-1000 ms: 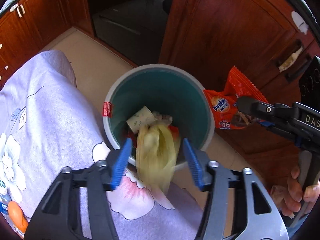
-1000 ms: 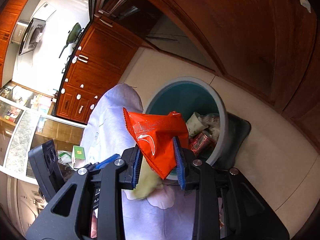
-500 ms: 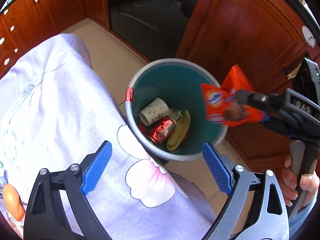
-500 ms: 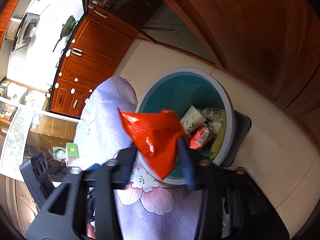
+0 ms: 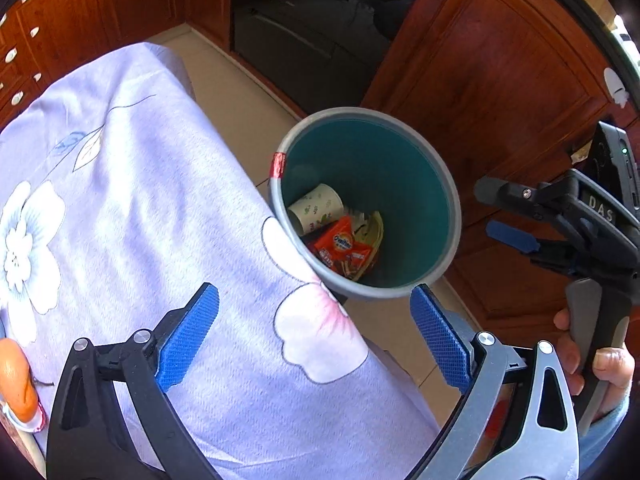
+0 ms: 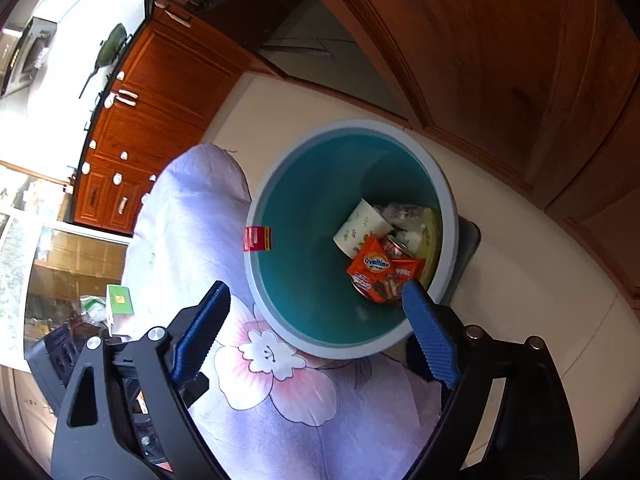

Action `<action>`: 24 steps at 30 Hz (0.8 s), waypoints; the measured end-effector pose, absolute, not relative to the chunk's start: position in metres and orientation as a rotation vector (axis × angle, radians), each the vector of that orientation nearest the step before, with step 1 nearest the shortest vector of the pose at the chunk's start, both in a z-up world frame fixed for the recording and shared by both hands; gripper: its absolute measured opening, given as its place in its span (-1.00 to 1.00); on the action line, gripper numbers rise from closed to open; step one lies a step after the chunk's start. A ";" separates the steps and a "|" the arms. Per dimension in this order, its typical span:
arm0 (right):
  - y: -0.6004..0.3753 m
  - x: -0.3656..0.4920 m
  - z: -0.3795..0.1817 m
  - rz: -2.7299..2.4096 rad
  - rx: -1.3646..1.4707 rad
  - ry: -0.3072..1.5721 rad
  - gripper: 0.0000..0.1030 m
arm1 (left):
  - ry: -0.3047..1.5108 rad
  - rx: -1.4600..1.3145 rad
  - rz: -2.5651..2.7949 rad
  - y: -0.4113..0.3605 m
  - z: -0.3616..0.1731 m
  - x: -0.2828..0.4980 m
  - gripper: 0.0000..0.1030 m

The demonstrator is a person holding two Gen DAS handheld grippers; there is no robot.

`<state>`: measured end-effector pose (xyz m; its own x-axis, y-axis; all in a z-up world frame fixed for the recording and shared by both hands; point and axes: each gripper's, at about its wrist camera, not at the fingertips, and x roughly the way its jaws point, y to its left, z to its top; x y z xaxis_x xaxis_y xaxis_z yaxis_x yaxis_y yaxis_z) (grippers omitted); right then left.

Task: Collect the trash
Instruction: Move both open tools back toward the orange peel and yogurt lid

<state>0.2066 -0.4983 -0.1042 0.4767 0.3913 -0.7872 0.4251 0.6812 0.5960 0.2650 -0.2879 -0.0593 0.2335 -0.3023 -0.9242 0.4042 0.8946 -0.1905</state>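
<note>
The orange foil Ovaltine wrapper (image 6: 378,266) had dropped from the right gripper (image 6: 316,332) into the round grey teal-lined bin (image 6: 256,276), leaving it and the left gripper (image 5: 314,338) splayed, empty, free for more trash.

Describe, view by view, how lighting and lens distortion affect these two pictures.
Left wrist: sunlight falls in patches on the tablecloth; black corners, bowed cabinet lines. Right wrist: overexposed kitchen at left, bin evenly lit, Ovaltine wrapper print sharp, floor edge curved.

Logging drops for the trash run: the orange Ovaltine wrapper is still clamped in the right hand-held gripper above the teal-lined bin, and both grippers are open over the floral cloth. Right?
Not quite. The orange Ovaltine wrapper lies inside the teal-lined bin on the other trash; the right hand-held gripper is open and empty, as the right wrist view shows. The left hand-held gripper is open too.
</note>
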 end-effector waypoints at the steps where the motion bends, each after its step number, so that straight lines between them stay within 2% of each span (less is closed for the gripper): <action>1: -0.495 0.206 -0.104 -0.023 0.868 1.119 0.63 | 1.242 0.093 -0.485 -0.284 -0.057 0.263 0.87; 24: -0.394 0.191 -0.059 0.093 0.741 1.142 0.63 | 1.157 -0.054 -0.362 -0.156 -0.018 0.202 0.90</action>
<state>0.1912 -0.3938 -0.0594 0.4396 0.4284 -0.7895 0.2943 0.7617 0.5772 0.2022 -0.1559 -0.0179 0.3512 -0.3070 -0.8845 0.2521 0.9408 -0.2264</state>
